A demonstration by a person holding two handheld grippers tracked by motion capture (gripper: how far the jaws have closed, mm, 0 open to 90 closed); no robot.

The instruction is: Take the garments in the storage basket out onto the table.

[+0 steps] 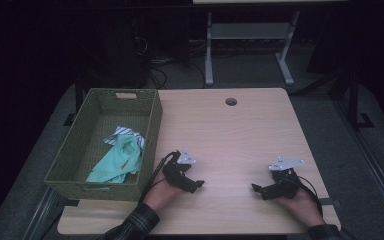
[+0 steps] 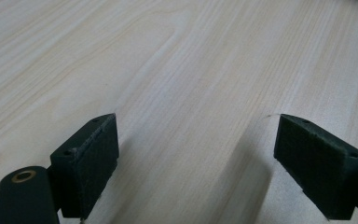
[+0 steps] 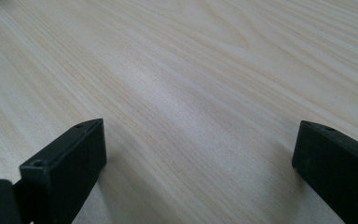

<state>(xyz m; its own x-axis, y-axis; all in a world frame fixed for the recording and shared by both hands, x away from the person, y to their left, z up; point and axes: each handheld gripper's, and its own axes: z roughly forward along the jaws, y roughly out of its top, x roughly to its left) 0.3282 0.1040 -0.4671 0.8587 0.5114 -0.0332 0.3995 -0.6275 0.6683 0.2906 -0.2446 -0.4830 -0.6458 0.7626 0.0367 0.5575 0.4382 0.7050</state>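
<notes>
With the mint-green cloth (image 1: 120, 161) and a striped one (image 1: 125, 134) already lying in the woven basket (image 1: 152, 132) at the counter's (image 1: 240, 135) left edge, the left tongs (image 1: 196, 185) and right tongs (image 1: 258, 190) rest open and empty on bare wood, the tidying apparently finished.
</notes>
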